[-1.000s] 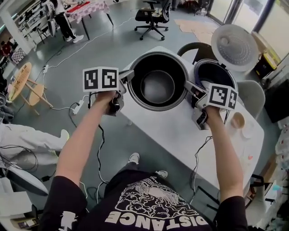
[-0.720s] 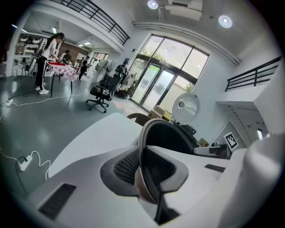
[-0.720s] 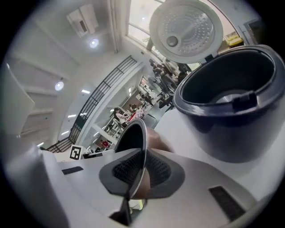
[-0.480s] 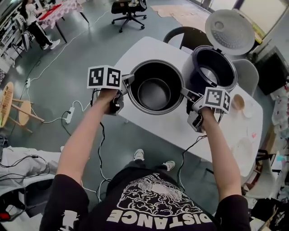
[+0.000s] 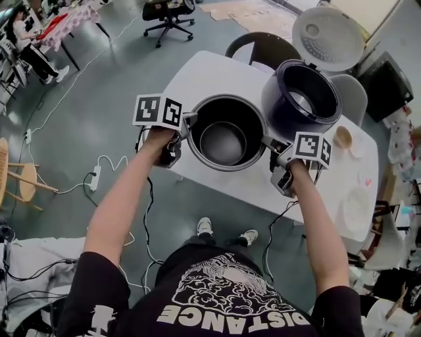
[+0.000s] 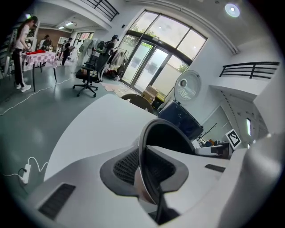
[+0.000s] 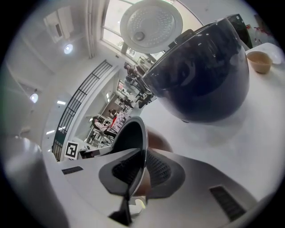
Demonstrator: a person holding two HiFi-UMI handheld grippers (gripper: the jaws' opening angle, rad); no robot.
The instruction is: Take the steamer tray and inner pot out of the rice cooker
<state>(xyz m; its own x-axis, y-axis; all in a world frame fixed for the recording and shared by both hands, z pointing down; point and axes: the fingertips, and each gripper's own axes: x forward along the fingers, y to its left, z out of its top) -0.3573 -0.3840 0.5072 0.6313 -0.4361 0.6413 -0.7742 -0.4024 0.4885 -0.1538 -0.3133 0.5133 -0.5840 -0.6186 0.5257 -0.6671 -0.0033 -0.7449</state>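
Both grippers clamped on pot [image 5: 223,141] rim: left gripper [image 5: 187,122] on its left side, right gripper [image 5: 268,141] on opposite side, pads pinching thin wall. Pot over near part of white table [image 5: 197,76], just beside cooker [image 5: 300,99], whose lid [image 5: 327,38] stands up. Can't tell if pot base touches table. Small bowl [image 5: 342,137] on table near cooker. Room — grey floor [image 5: 99,125] with cables and power strip [image 5: 93,178], office chair [image 5: 168,12] beyond table, wooden stool [image 5: 26,184] at left, tall glass doors [image 6: 151,62] at far end.
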